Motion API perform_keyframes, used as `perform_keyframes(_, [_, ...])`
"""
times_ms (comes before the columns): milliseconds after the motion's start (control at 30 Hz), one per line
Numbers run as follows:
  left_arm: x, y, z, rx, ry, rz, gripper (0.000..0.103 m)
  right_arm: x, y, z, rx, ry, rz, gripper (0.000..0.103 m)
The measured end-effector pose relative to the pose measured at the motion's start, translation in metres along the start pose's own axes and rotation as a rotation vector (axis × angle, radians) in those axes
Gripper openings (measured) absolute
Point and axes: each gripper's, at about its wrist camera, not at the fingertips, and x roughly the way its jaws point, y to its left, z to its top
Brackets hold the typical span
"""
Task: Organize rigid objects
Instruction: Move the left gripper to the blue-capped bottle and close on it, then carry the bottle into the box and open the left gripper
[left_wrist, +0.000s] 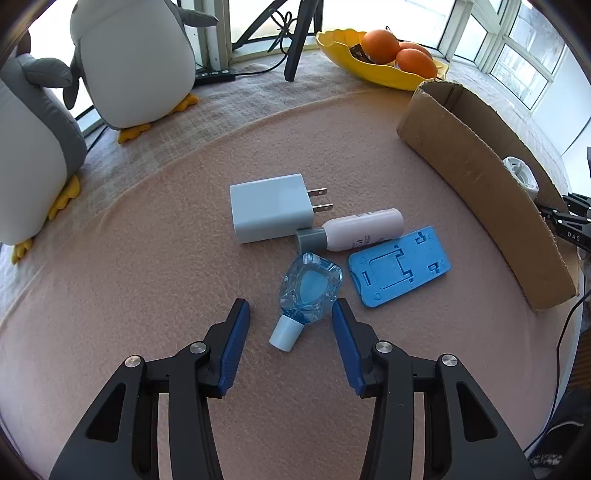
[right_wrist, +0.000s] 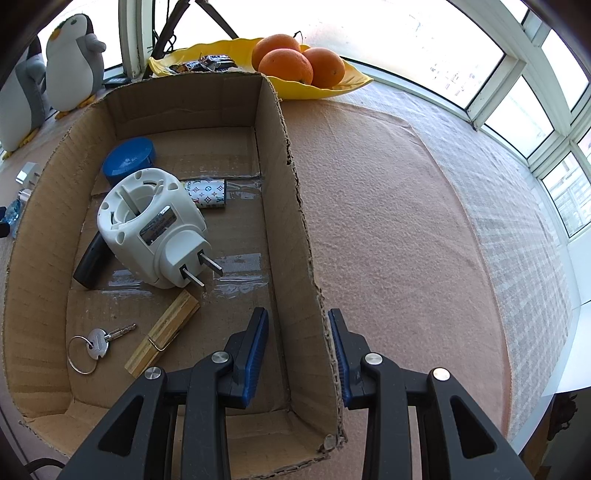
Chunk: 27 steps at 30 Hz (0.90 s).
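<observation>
Hovering wide open and holding nothing, the left gripper has the blue glass bottle lying between its fingertips, the white charger, white bottle and blue plate just beyond. The right gripper, also spread and empty, straddles the cardboard box wall, with a white adapter, clothespin and key inside to its left.

Bright daylight, sharp focus.
Blown-out windows backlight both views; soft shadows, strong fisheye curvature, dark vignetted corners.
</observation>
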Motion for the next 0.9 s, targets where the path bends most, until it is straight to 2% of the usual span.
perform_keyframes(300, [0.005,-0.006,0.008,0.013,-0.003,-0.007,0.045,0.0,0.0,0.0,-0.001,0.0,-0.001,0.029])
perform_keyframes(467, [0.006,-0.008,0.009,0.006,-0.013,-0.014,0.031,0.0,0.0,0.0,-0.002,-0.001,-0.002,0.029])
perform_keyframes(900, [-0.001,-0.009,-0.002,-0.079,-0.058,-0.006,0.031,-0.001,0.0,0.0,-0.002,-0.003,-0.003,0.029])
